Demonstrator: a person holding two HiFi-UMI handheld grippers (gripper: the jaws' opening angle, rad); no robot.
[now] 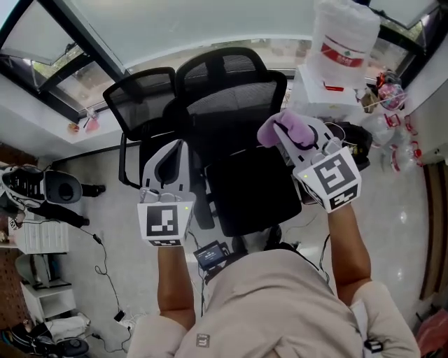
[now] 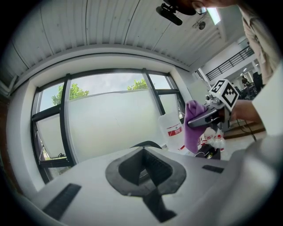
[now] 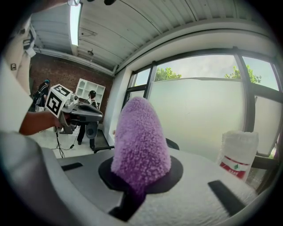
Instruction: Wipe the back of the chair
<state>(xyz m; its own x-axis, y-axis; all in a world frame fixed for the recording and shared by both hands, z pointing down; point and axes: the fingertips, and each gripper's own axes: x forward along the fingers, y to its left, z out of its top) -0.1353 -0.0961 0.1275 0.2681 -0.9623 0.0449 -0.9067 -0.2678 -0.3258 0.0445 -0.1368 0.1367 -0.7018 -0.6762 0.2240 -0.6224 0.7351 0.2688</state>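
while right claw (image 1: 287, 136) grips purple cloth (image 3: 140, 141), chair back (image 1: 234, 98) lies near (left claw (image 1: 170, 155) closed).

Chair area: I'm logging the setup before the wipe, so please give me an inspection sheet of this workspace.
Surface: pale floor under the chairs.
Job's things: black mesh chair, its back towards the person; purple cloth.
Clutter: white jug and small items at the right.
Grippers: right claw shut on the cloth by the chair's upper right edge; left claw shut, holding nothing.
Cables: black cable trailing on the floor at the left.
Surroundings: window ahead; second chair beside.
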